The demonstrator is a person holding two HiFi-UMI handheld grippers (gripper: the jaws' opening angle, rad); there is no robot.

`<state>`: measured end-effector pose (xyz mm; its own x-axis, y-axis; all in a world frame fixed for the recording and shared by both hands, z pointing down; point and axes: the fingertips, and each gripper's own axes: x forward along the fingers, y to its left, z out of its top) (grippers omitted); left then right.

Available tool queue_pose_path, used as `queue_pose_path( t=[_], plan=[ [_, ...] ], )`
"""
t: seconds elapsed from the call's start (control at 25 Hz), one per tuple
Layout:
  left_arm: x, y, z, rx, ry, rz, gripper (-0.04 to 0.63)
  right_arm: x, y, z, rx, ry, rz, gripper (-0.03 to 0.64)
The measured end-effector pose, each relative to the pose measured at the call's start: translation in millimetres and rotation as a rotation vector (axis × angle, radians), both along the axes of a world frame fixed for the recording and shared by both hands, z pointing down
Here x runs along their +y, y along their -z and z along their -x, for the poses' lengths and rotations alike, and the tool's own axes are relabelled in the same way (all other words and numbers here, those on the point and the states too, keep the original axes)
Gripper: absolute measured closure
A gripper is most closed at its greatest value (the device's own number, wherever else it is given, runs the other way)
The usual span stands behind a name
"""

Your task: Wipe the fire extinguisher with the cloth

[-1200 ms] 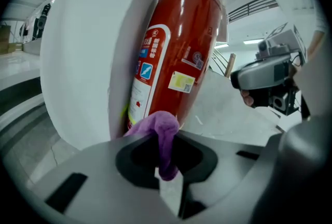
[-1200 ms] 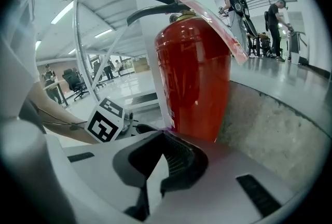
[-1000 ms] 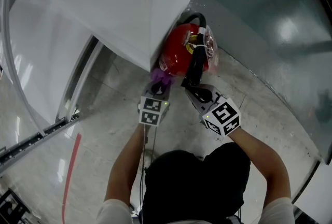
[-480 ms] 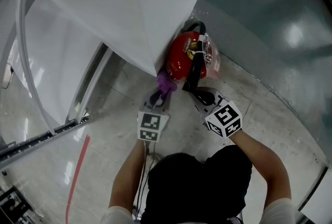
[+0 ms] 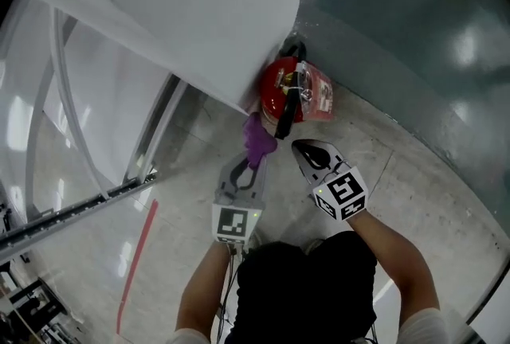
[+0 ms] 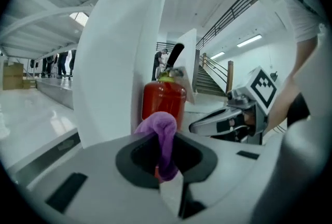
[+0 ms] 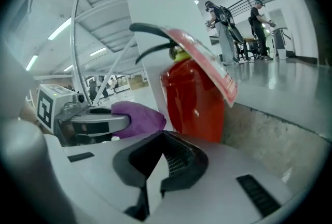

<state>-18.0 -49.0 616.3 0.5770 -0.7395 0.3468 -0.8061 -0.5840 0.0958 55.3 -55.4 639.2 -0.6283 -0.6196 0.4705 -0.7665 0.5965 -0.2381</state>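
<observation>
The extinguisher stands on the floor at a white pillar's corner. The left gripper pinches the cloth (purple, bunched) just beside it. The right gripper's jaws are pressed together, empty.

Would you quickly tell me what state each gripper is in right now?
Left gripper: closed on the purple cloth.
Right gripper: closed, nothing between its jaws.
</observation>
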Motion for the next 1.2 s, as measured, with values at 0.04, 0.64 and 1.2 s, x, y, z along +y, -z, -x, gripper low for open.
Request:
queue_pose_path(
  t=[0.04,0.64,1.2],
  plan=[
    [7,15,1,-0.013,0.003,0.001,0.546,5,11,0,-0.013,-0.025,-0.004,0.604],
    [107,352,-18,-0.02,-0.026,0.041,0.546,105,345,-7,0.0,-0.09,-0.093,0.604],
    [162,728,-23,0.092,0.008,-0.202,0.546,181,731,-28,-0.067,-0.163,-0.324,0.604]
  ],
)
